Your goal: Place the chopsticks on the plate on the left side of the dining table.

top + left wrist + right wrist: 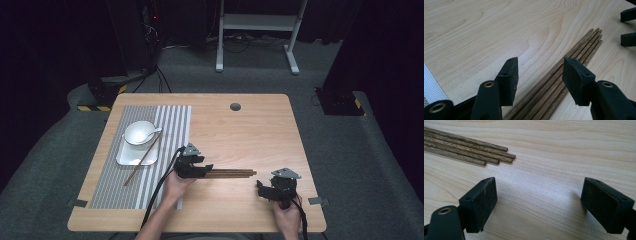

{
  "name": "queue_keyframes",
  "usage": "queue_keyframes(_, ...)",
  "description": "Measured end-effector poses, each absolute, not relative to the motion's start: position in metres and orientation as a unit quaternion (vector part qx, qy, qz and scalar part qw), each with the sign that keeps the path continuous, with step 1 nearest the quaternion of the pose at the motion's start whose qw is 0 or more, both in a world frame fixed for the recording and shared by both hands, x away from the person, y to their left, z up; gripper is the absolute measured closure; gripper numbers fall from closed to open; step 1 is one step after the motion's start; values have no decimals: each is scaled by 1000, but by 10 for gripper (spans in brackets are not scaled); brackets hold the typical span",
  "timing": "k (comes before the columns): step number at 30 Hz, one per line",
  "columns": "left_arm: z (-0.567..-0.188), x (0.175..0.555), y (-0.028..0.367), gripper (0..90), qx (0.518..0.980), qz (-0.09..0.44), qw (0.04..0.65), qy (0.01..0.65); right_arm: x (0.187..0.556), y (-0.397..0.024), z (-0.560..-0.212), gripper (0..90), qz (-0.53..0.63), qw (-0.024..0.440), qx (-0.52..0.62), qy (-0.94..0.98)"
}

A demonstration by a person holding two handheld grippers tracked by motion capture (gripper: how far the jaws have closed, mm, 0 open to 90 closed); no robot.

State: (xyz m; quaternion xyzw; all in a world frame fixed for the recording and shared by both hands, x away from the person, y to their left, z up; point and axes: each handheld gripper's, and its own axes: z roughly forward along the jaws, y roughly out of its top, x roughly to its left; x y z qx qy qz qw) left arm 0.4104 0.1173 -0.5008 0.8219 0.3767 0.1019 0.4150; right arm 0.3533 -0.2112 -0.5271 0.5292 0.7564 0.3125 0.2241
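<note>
A bundle of several brown wooden chopsticks (231, 173) lies flat on the wooden table (240, 130), near its middle front. My left gripper (206, 170) stands open over the bundle's left end. In the left gripper view its jaws straddle the chopsticks (579, 50) without touching them, and the left gripper (540, 75) hovers low over the wood. My right gripper (261, 188) is open just right of and nearer than the bundle's tips. In the right gripper view the chopstick ends (481, 151) lie at the upper left, and the right gripper (537, 200) holds nothing.
A grey striped placemat (170, 125) covers the table's left side. On it sits a white square plate (131, 157) with a white bowl (137, 134) and spoon (152, 132). One single chopstick (139, 164) leans across the plate. A round grommet (235, 106) is at the back.
</note>
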Motion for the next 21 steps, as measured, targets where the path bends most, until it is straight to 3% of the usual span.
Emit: queue_keyframes(21,-509,415,91,502,837,110,398,359,353,-211,-527,135,313,224,529,757)
